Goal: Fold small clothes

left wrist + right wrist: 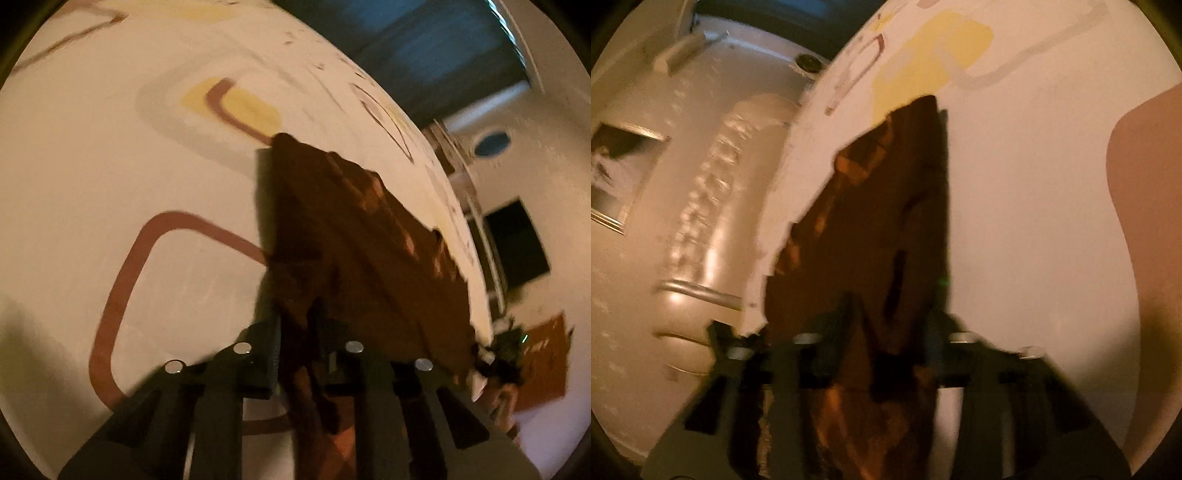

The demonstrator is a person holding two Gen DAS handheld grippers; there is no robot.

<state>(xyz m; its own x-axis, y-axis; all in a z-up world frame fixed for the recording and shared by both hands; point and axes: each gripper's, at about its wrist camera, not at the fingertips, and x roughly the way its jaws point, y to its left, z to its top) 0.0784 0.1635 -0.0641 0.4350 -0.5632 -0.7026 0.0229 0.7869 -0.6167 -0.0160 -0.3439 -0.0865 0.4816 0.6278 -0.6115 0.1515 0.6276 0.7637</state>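
A small brown garment (354, 236) with orange checks hangs stretched above a white patterned surface (110, 166). My left gripper (299, 332) is shut on one corner of the garment. In the right wrist view the same garment (886, 206) runs forward from my right gripper (886, 325), which is shut on its other near corner. The far edge of the garment touches or hovers just over the surface; the frames are blurred.
The white surface (1034, 184) has brown lines, yellow patches and grey bands. Its edge runs beside the garment, with floor and a dark curtain (424, 48) beyond. A framed picture (624, 177) and a wall lie left in the right wrist view.
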